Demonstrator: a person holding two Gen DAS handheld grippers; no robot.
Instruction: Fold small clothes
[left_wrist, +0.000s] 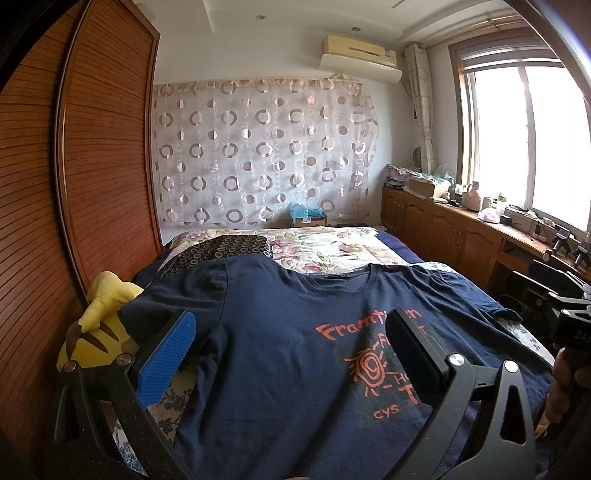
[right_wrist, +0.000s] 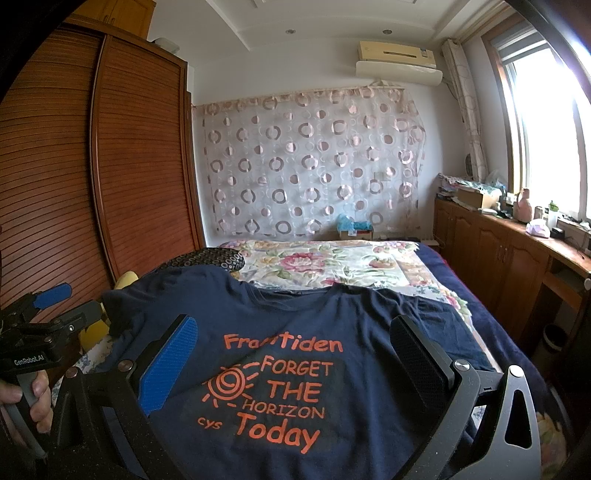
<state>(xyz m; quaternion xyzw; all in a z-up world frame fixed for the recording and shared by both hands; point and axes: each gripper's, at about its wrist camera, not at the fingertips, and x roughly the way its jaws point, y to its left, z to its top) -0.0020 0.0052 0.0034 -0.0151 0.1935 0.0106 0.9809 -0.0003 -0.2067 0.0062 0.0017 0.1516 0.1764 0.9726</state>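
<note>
Both your jaws stand wide apart, holding nothing: left gripper and right gripper hover over the navy T-shirt. It lies flat, print up, on the bed, long axis running away from you, collar at the far end. Your fingers cover part of the lettering; the hem is cut off below. Beyond sits a yellow plush, half hidden.

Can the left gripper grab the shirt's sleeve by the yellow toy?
Probably yes. The left gripper is open above the navy printed T-shirt, and nothing covers that sleeve beside the yellow plush toy.
</note>
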